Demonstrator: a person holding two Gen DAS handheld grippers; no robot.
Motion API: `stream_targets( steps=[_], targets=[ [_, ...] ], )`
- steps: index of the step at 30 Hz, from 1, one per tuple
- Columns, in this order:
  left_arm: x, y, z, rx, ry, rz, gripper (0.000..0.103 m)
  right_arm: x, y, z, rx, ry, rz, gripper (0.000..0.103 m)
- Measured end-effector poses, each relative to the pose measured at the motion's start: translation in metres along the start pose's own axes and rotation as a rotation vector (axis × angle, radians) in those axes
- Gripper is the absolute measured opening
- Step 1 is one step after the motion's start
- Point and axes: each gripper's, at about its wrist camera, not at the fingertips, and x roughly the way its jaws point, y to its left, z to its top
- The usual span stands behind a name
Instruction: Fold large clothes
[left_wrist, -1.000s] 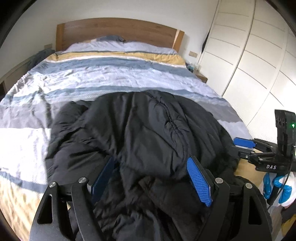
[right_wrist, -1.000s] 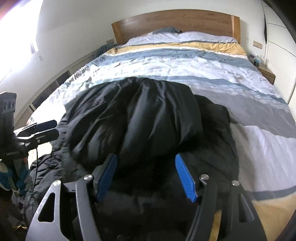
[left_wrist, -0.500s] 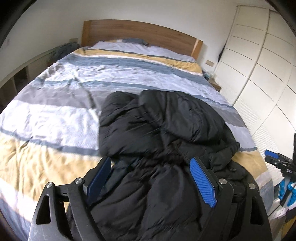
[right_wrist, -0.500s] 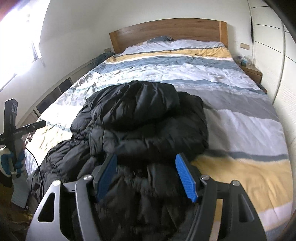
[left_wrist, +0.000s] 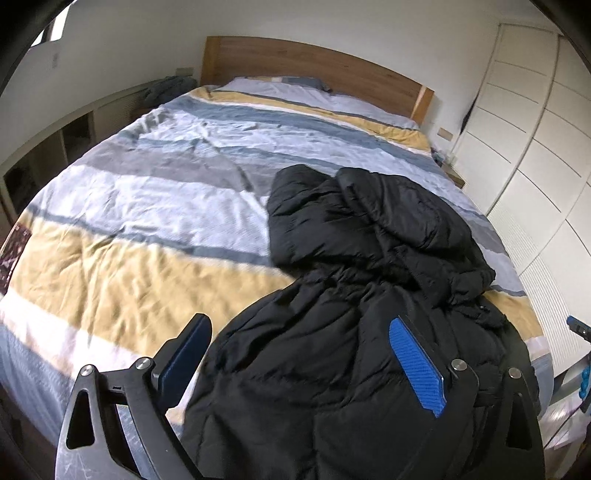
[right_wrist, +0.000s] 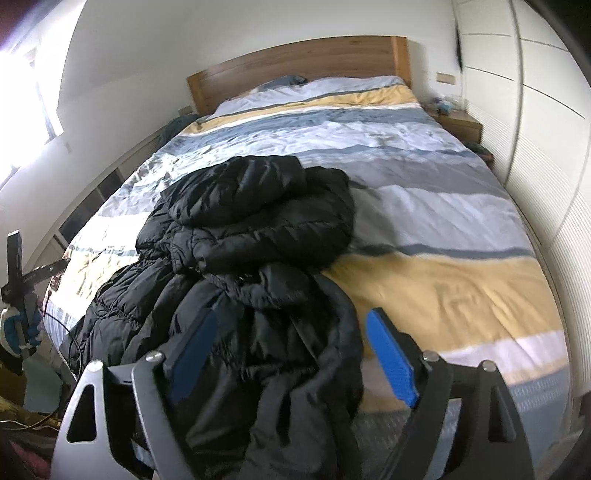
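Puffy quilted blk jacket (left_wrist: 362, 295) on striped duvet (left_wrist: 147, 206); both grippers (left_wrist: 303, 354) (right_wrist: 291, 350) opening, nothing clamped.

Black puffer jacket (right_wrist: 251, 236): lay bunched on the striped duvet (right_wrist: 443, 221), well short of the wooden headboard (right_wrist: 303, 62). Right gripper (right_wrist: 291, 350): jaws opening above the jacket's near folds, gripping nothing.
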Motion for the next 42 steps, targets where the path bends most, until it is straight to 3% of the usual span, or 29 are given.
stream_targets(
  steps=[16, 29, 42],
  targets=[
    [-0.046, 0.072, -0.051, -0.127, 0.002, 0.122, 0.099, -0.04, -0.036, -0.047, 0.109, 0.004, -0.066, 0.088],
    [-0.064, 0.053, -0.08, -0.09, -0.005, 0.247, 0.1, -0.033, -0.043, -0.088, 0.131, 0.068, -0.083, 0.088],
    [-0.063, 0.034, -0.087, -0.014, -0.018, 0.269, 0.1, -0.026, -0.047, -0.107, 0.154, 0.101, -0.093, 0.089]
  ],
)
